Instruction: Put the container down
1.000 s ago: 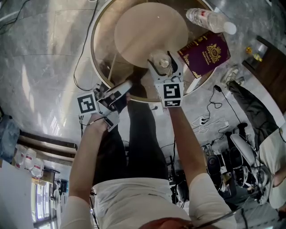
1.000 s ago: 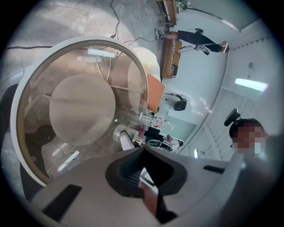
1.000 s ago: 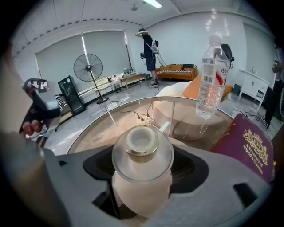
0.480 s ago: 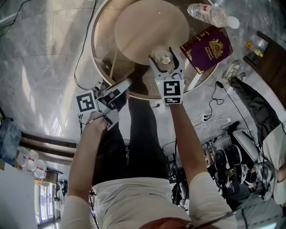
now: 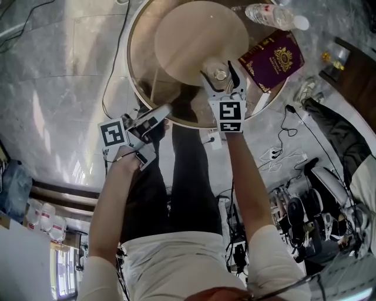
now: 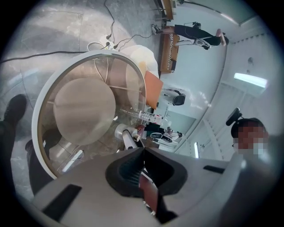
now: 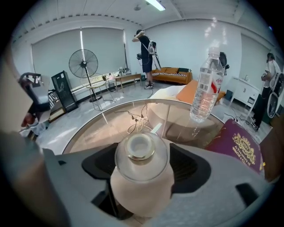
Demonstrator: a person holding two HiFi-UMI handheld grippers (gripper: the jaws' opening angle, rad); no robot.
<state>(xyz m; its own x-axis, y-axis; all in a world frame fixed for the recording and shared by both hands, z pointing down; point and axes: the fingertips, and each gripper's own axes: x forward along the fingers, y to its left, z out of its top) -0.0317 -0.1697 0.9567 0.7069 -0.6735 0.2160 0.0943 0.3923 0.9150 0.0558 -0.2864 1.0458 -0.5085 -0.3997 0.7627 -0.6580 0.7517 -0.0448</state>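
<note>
The container (image 5: 220,74) is a small clear jar with a pale filling and a narrow neck. My right gripper (image 5: 218,69) is shut on it, over the near part of the round glass table (image 5: 128,56). In the right gripper view the jar (image 7: 141,177) fills the gap between the dark pads (image 7: 188,170), its neck pointing up at the camera. I cannot tell whether its base touches the glass. My left gripper (image 5: 165,110) is shut on nothing, just off the table's near rim; its jaws (image 6: 143,153) meet in the left gripper view.
A clear water bottle (image 5: 270,14) (image 7: 204,88) and a maroon passport (image 5: 271,60) (image 7: 239,146) lie on the table's right side. A beige disc (image 5: 200,35) shows under the glass. Cables (image 5: 276,156) and gear crowd the floor at right. People stand in the background.
My right gripper with the jar has moved a little farther over the table. The left gripper has stayed where it was, still shut.
</note>
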